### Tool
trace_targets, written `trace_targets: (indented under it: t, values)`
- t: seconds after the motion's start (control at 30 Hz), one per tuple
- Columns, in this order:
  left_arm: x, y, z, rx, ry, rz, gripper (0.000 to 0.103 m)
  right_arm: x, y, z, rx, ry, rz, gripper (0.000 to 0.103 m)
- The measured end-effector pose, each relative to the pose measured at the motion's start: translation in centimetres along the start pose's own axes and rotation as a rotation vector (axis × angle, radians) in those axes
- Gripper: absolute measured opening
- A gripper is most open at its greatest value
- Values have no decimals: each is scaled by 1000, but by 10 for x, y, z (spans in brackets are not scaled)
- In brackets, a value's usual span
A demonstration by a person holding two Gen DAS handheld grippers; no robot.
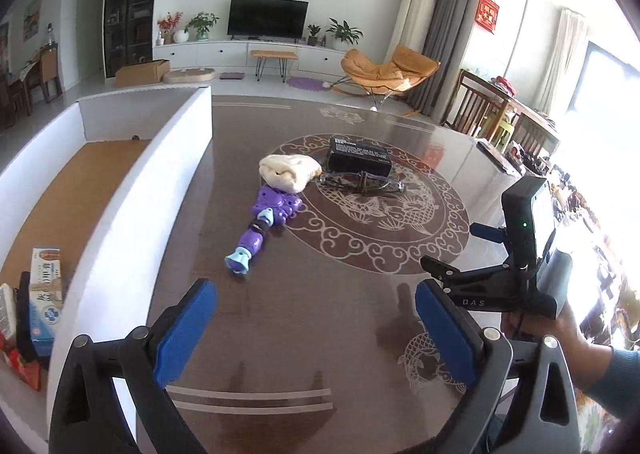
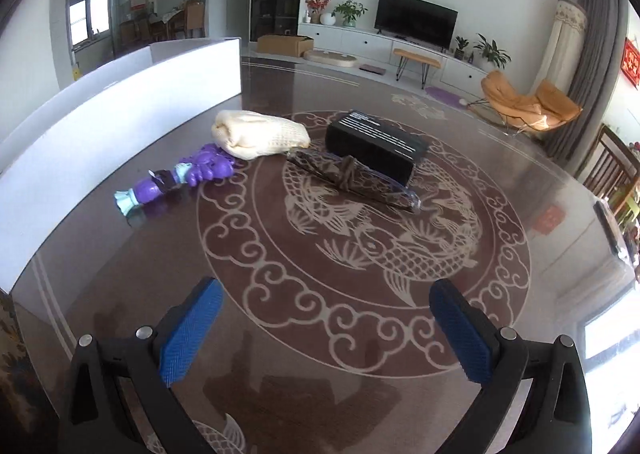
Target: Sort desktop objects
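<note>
Cartons (image 1: 44,310) are lying in the white box (image 1: 132,213) left of my left tool (image 1: 316,318); both tools are gaping wide, empty.

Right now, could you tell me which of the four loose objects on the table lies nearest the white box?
The purple toy, close to the white box wall. The cream cloth, the glasses and the black box lie farther toward the table's centre.

From my remote station I log: black television (image 1: 267,16) on white wall, the landmark; low white cabinet (image 1: 240,53) beneath; potted plants (image 1: 202,25) flanking; wooden bench (image 1: 275,55) in front; orange lounge chair (image 1: 384,71) and grey curtain (image 1: 444,33) to its right, bright daylight beyond.
</note>
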State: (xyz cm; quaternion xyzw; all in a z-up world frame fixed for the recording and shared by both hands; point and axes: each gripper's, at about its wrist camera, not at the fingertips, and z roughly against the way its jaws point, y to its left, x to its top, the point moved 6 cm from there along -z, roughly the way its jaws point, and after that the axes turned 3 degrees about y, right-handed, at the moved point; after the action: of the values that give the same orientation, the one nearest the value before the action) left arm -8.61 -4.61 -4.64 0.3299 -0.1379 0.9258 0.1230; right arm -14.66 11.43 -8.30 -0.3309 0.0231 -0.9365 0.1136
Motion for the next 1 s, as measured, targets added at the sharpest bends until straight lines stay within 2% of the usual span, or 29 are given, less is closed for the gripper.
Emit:
trace_targets:
  t: [0.07, 0.13, 0.17, 0.3, 0.37, 0.57, 0.7, 1.0]
  values:
    - [-11, -18, -37, 2, 64, -21, 101, -28, -31, -2, -62, 51, -32, 103]
    - [-22, -32, -65, 14, 114, -42, 101, -45, -52, -8, -86, 91, -56, 103]
    - [-24, -37, -76, 23, 130, -50, 101, -52, -58, -4, -54, 76, -83, 103]
    - [-23, -51, -98, 51, 138, -101, 101, -56, -69, -5, -43, 93, -134, 103]
    - [-20, -54, -106, 74, 144, -137, 101, -57, -70, -5, -3, 106, -175, 103]
    - [-23, -55, -114, 57, 163, -150, 101, -57, -71, -7, -1, 110, -195, 103]
    - [-26, -59, -116, 87, 175, -189, 103, -57, -71, -7, -1, 109, -195, 103]
    - [-26, -60, -114, 79, 176, -188, 103, -57, -71, -7, 0, 109, -195, 103]
